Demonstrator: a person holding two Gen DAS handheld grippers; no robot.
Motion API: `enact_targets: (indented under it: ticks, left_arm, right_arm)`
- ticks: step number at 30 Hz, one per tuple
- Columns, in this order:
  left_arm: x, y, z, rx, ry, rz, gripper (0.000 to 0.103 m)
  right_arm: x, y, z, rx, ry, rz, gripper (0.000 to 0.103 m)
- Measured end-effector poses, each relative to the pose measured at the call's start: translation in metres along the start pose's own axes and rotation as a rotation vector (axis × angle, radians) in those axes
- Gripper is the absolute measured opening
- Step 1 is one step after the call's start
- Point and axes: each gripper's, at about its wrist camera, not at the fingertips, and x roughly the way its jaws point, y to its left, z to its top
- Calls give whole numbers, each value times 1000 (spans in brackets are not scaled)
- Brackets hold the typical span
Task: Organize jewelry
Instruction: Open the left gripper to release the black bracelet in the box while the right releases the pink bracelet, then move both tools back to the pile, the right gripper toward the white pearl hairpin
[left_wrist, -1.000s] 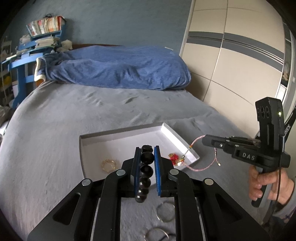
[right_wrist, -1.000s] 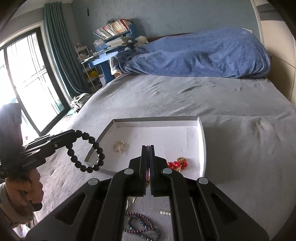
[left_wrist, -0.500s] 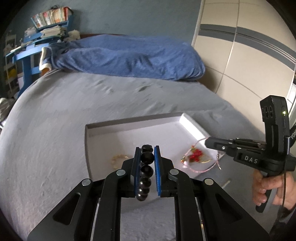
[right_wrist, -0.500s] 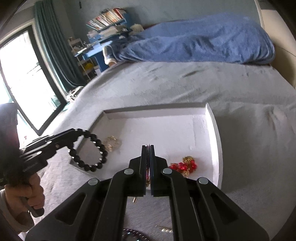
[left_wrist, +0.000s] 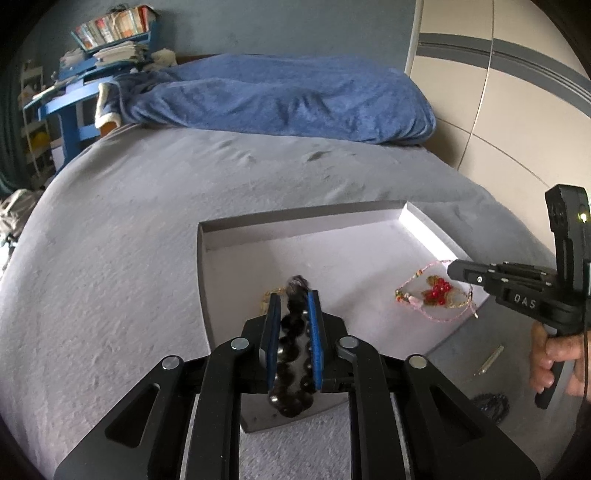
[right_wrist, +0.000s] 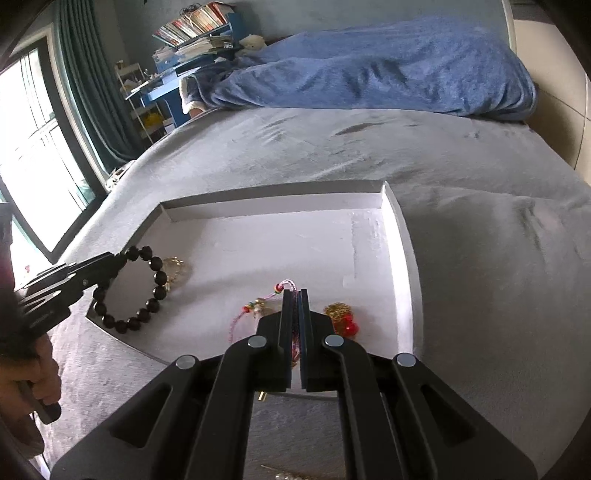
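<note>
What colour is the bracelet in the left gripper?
Black beads, clearest in the right wrist view.

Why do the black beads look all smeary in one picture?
In the left wrist view the black bead bracelet is motion-blurred between the left tool's fingers; in the right wrist view its beads look sharp, beside the bright, washed-out window.

Black left tool (left_wrist: 293, 299) — blue pads, silver screws; right tool (left_wrist: 452, 271) marked "DAS".
</note>
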Motion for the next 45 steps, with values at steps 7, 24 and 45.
enact_targets:
  ticks: [7,24,45]
  left_arm:
    - [-10,-3,-8,27,-24,23,50]
    - [-44,-44,-57,114,-7,-68,67]
    - [-36,-68,-94,119,52,-115,67]
  right_arm:
    - [-17,-6,-5,-10,-38,2,44]
    - [-70,-25,-62,54,-59,0,45]
    - [-46,-7,-96,23,52,-43,62]
